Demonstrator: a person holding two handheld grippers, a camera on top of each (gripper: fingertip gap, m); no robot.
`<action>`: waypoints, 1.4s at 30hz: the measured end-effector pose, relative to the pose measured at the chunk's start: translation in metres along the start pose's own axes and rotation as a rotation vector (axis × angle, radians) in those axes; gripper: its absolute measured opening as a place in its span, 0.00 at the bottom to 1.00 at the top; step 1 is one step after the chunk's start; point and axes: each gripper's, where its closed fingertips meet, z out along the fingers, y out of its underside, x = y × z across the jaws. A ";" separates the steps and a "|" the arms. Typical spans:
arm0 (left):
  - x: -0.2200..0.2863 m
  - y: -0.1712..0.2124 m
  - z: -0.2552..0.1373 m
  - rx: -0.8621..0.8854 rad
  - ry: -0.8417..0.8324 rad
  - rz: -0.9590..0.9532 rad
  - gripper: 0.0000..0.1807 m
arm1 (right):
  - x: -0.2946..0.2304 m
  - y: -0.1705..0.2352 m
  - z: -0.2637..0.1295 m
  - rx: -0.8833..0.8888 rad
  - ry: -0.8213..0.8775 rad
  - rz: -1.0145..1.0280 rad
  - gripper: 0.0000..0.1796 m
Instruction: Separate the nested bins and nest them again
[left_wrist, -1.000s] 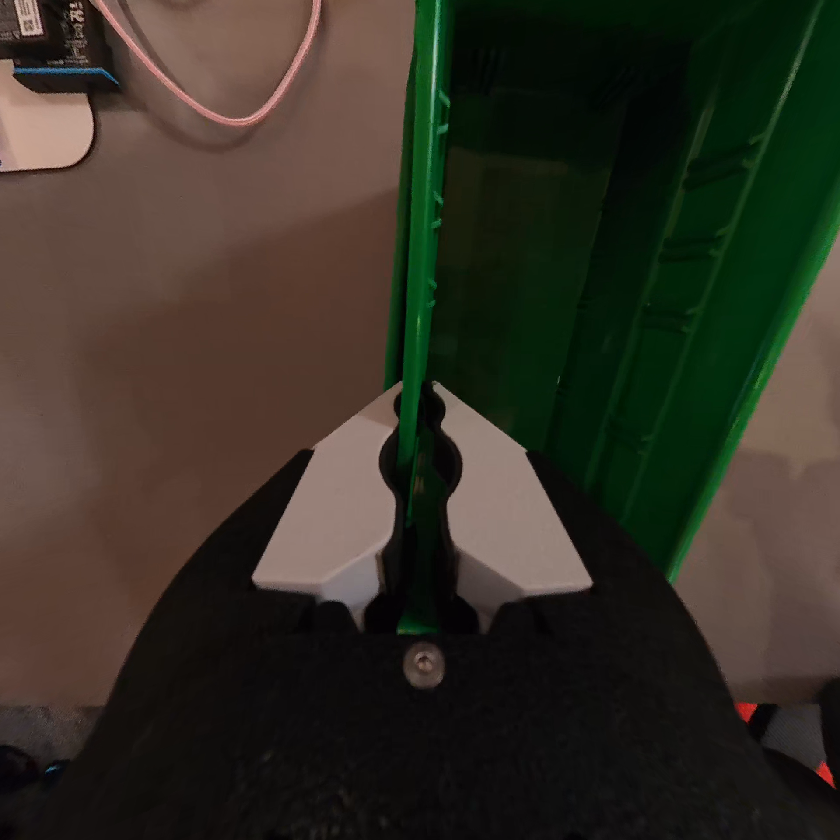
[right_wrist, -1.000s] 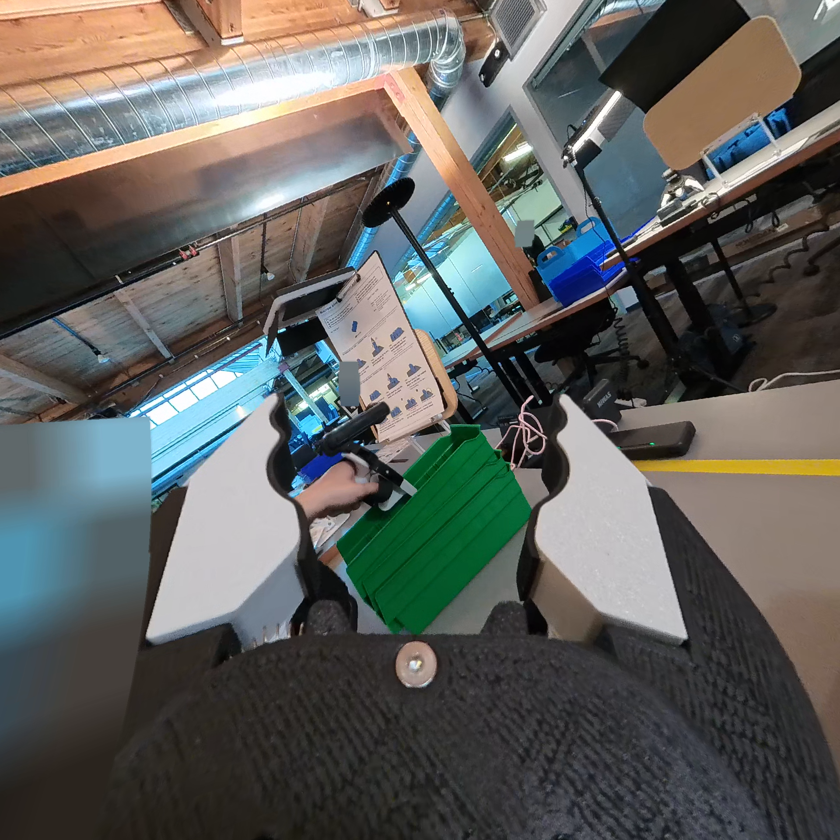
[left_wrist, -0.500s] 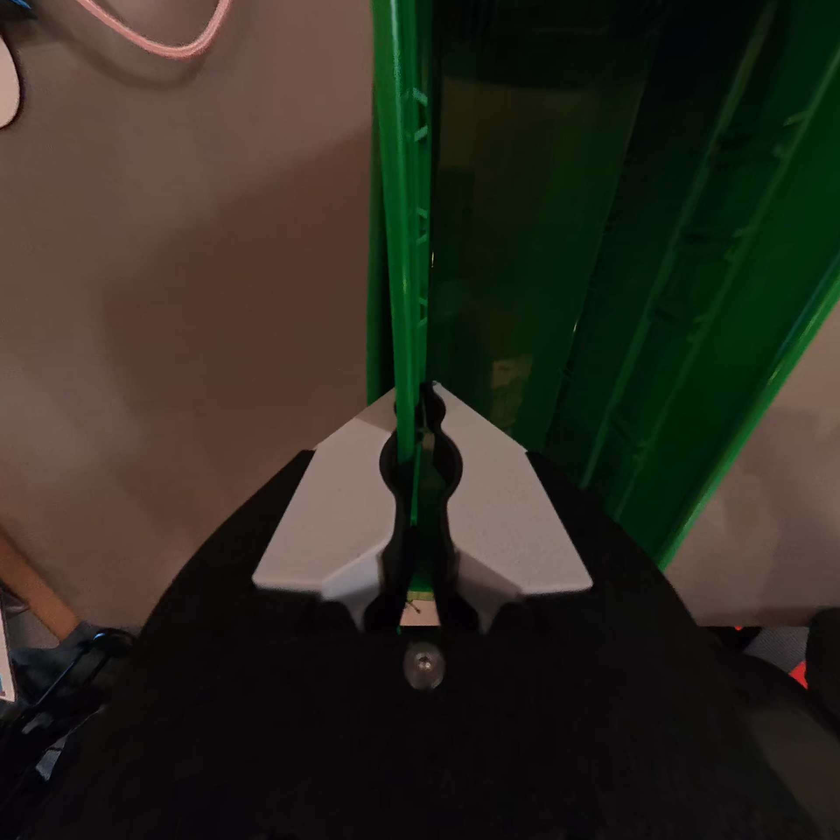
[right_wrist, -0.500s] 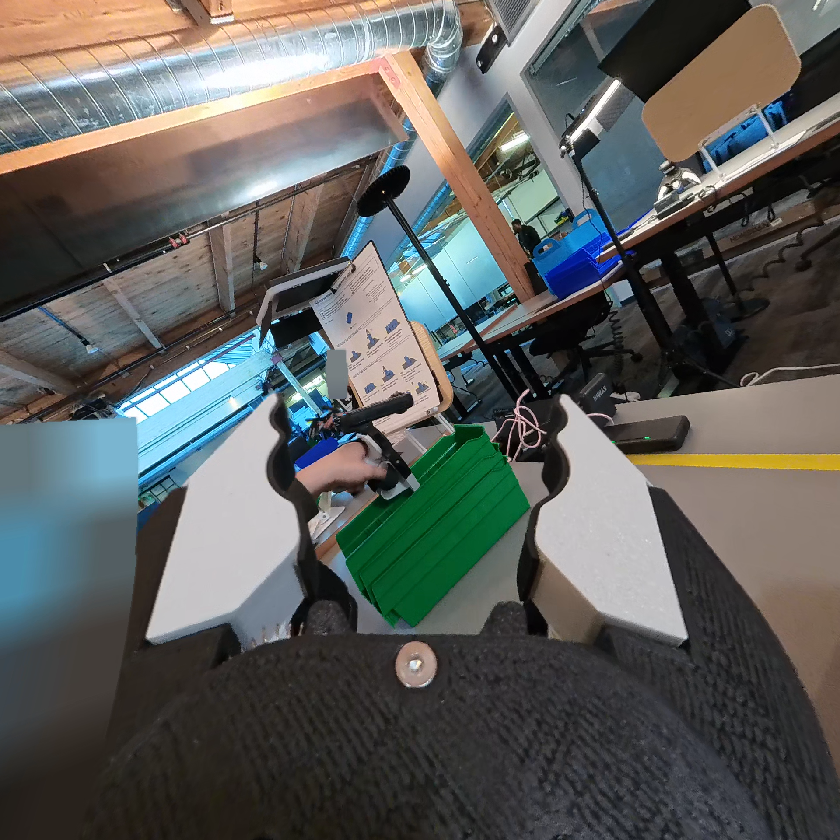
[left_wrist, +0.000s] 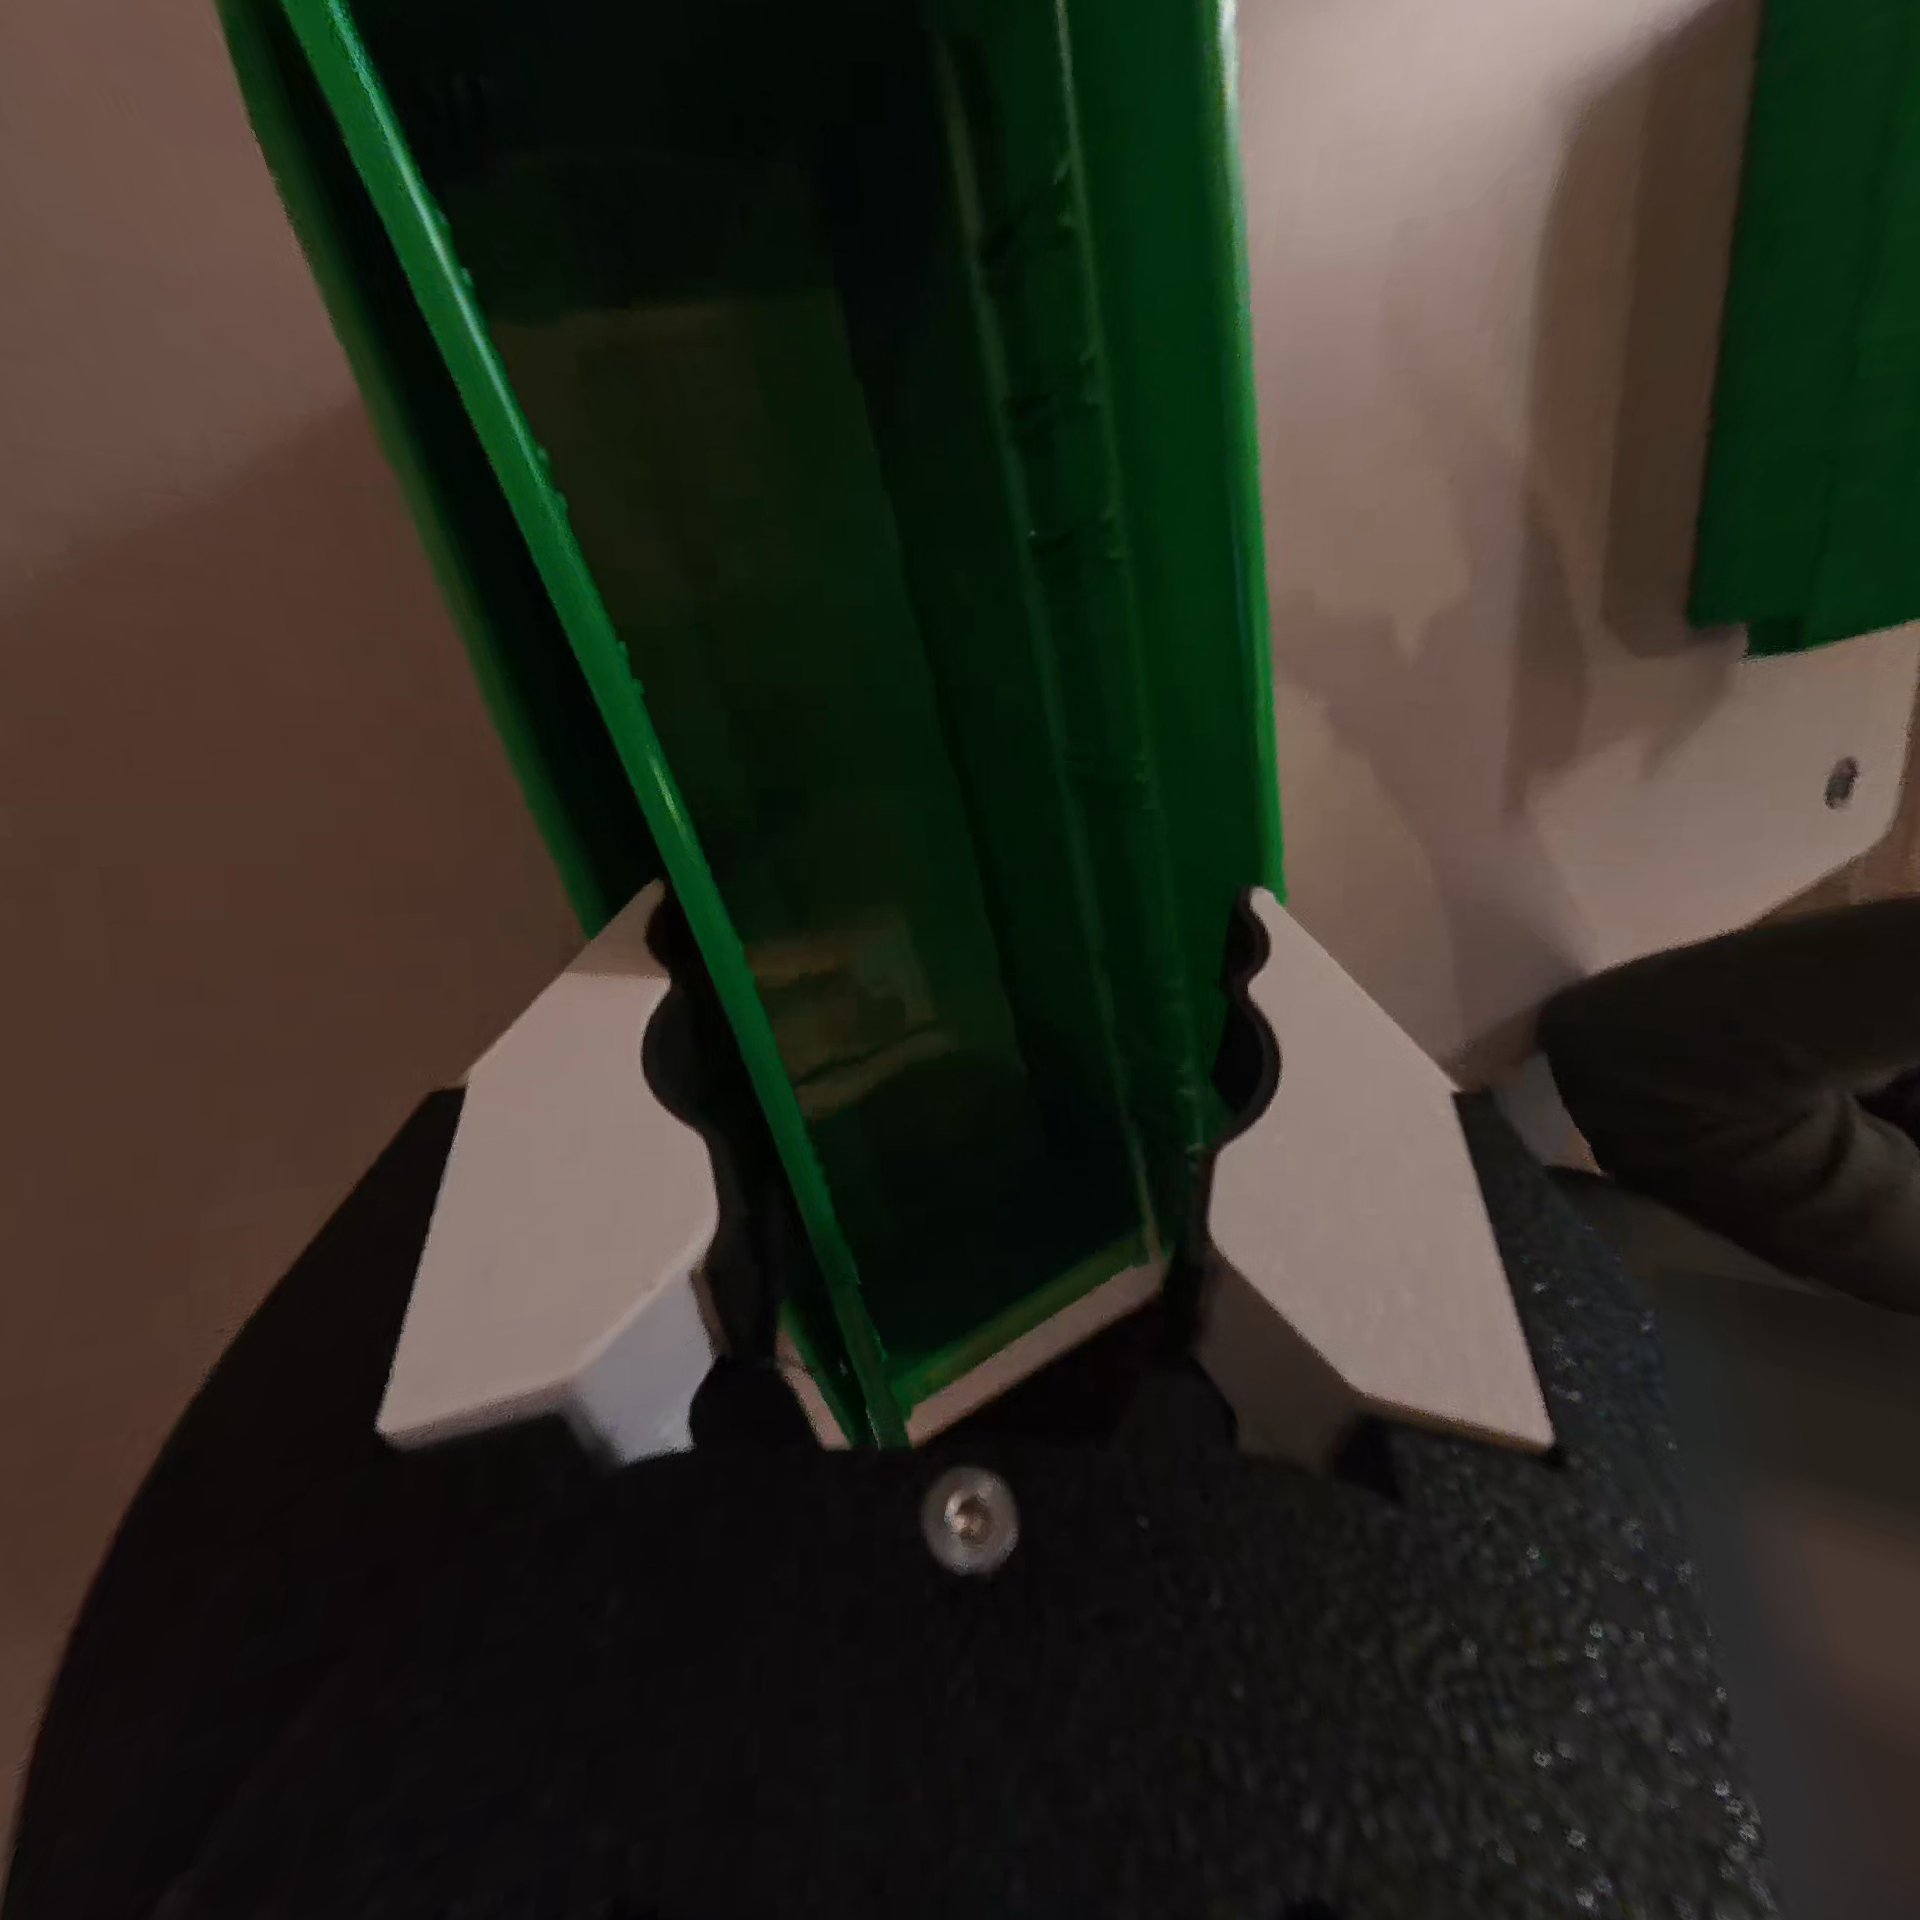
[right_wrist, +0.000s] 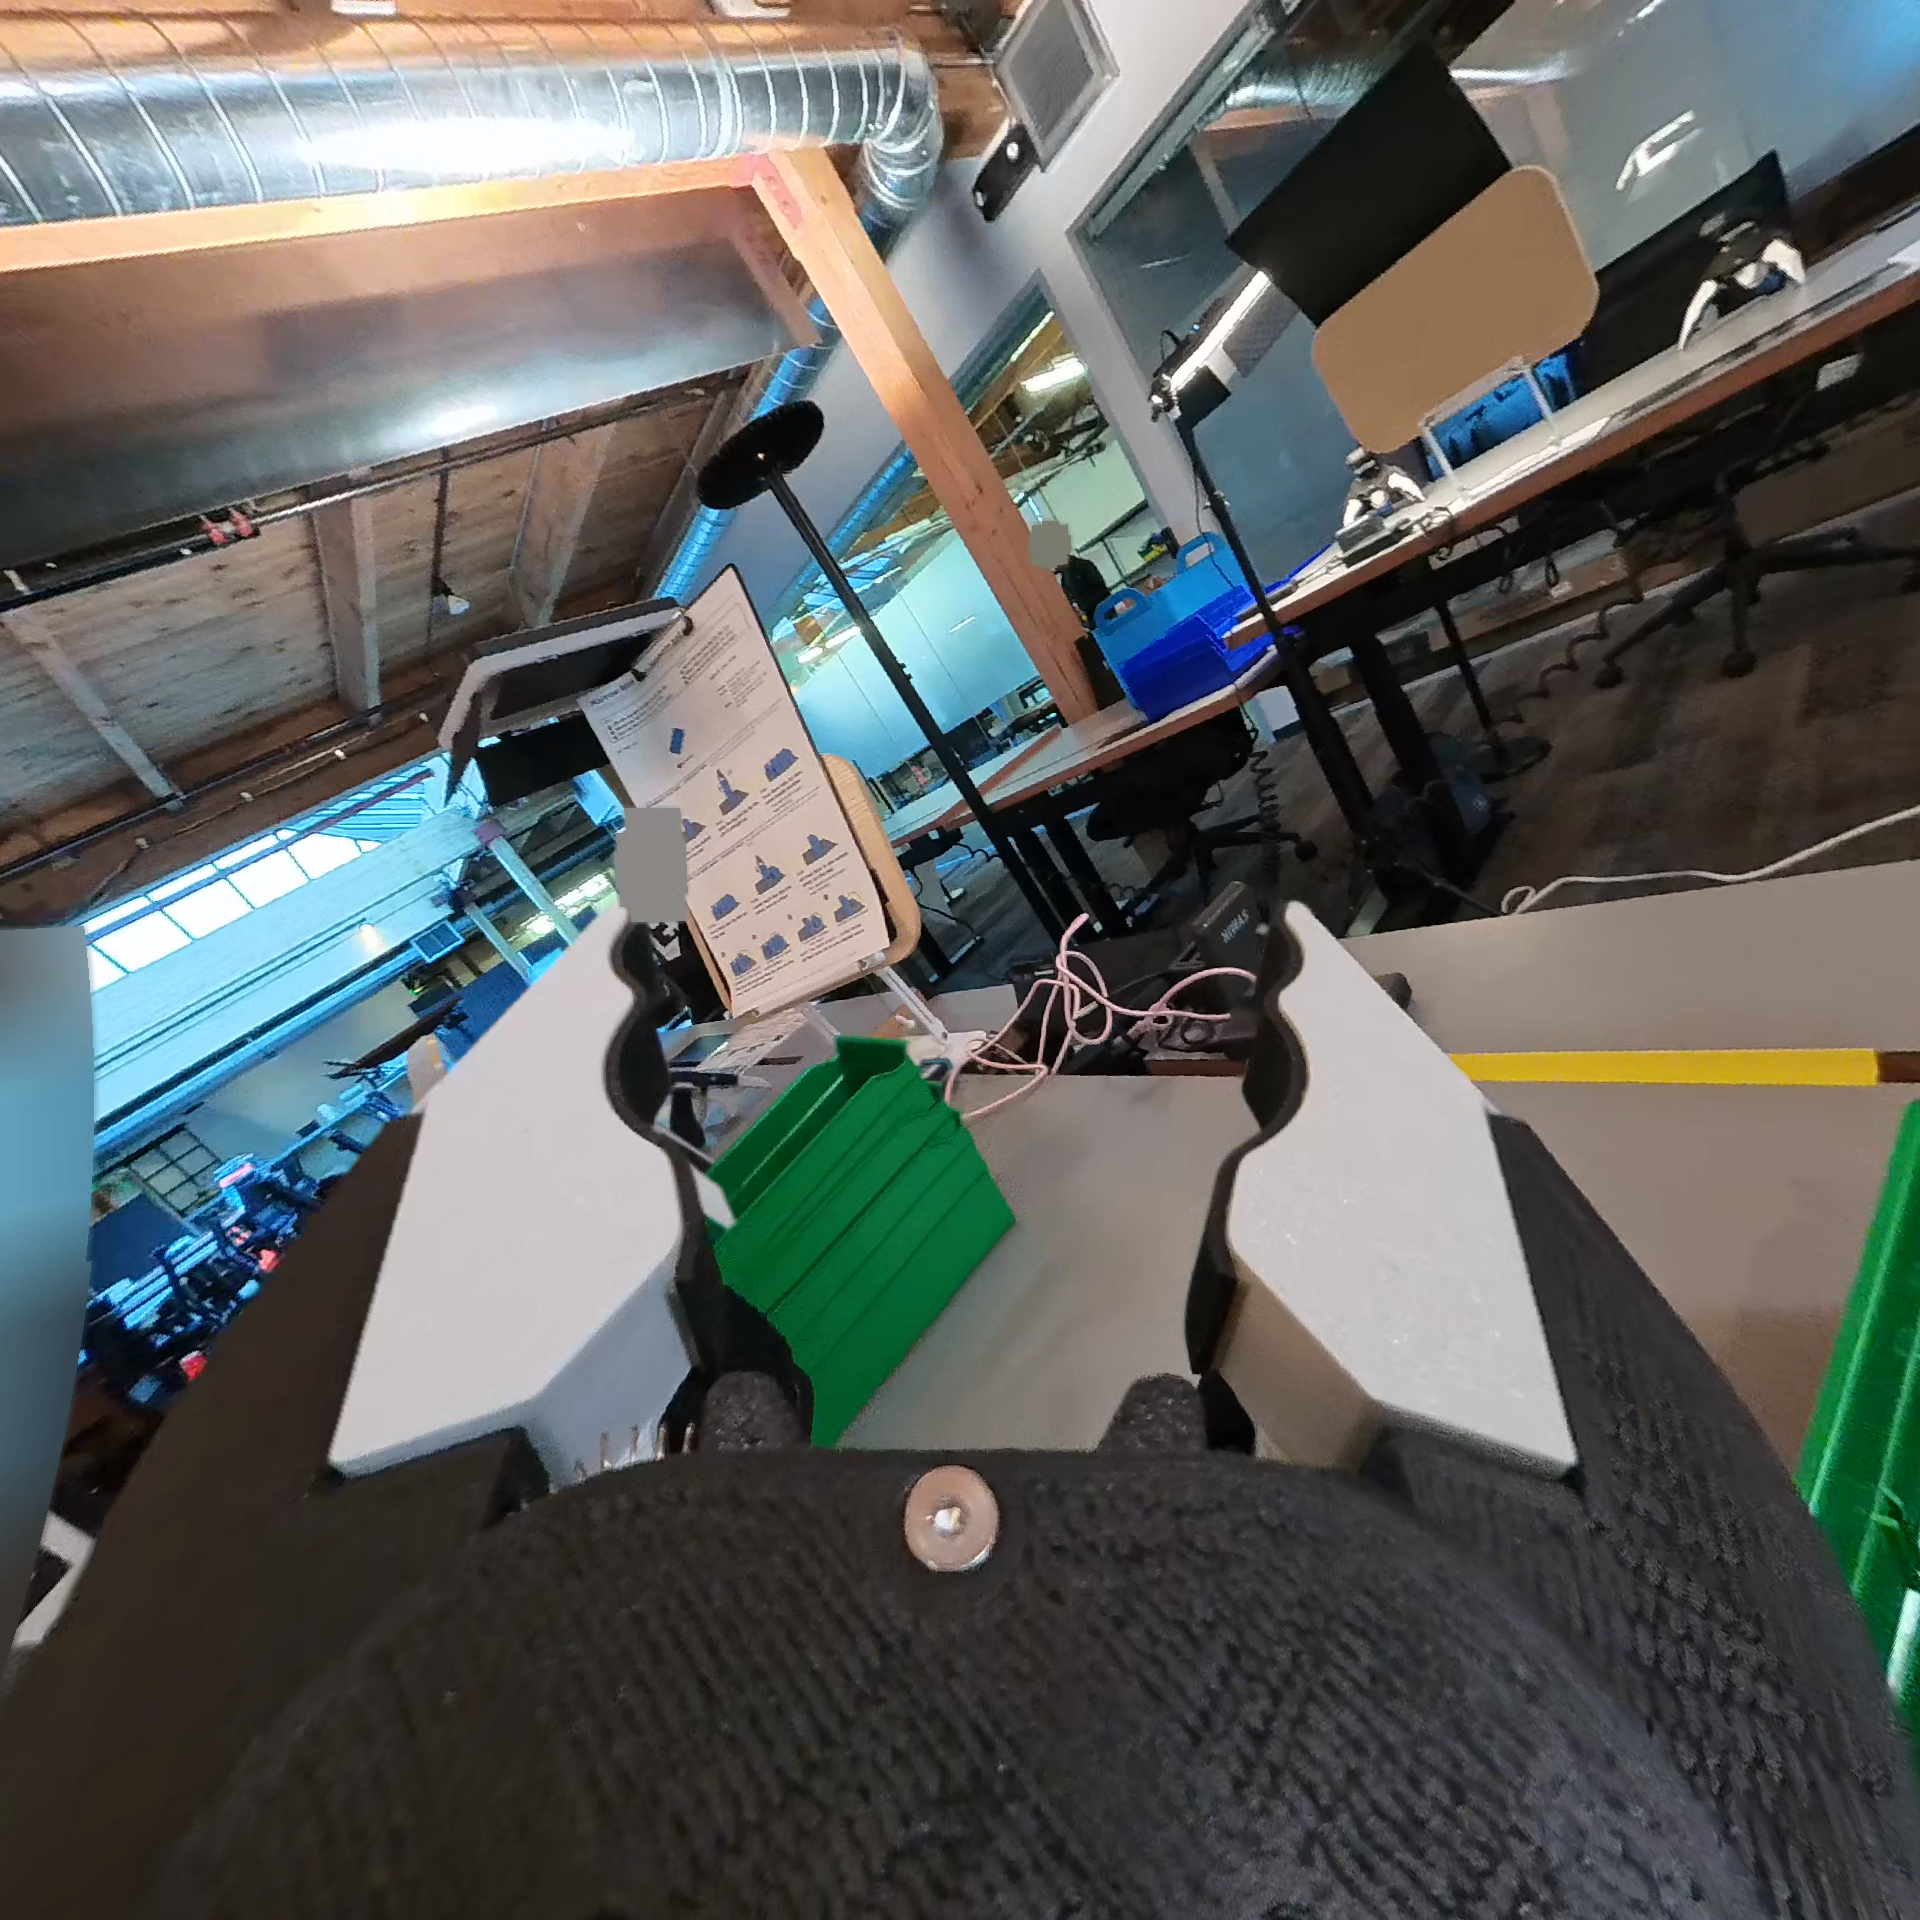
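Looking along my left gripper (left_wrist: 951, 1101), I see its jaws spread wide, a green bin (left_wrist: 831, 665) lying lengthwise between the fingers on the grey table (left_wrist: 208, 727). My right gripper (right_wrist: 951, 1132) is also released, empty, facing the nested green stack (right_wrist: 862, 1216) farther off on the table.

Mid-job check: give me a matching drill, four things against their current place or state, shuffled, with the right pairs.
Things
1. left gripper
2. right gripper
3. stack of nested green bins
4. pink cable

Places or states
A. stands on the grey table, out ahead of the right gripper
B. fingers open, gripping nothing
C. tangled near the table's far edge
D. fingers open on either side of a single green bin

Pairs: 1-D, 2-B, 3-A, 4-C
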 end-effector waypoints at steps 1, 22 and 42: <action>-0.001 0.006 -0.004 -0.043 0.005 -0.010 0.56 | 0.002 0.002 0.001 -0.006 0.009 0.001 0.64; 0.138 -0.113 -0.085 0.466 0.102 0.338 0.65 | -0.016 -0.016 -0.016 0.083 0.052 -0.100 0.63; 0.397 -0.144 0.279 -0.096 0.170 0.316 0.55 | -0.030 -0.081 -0.117 0.423 0.103 -0.206 0.60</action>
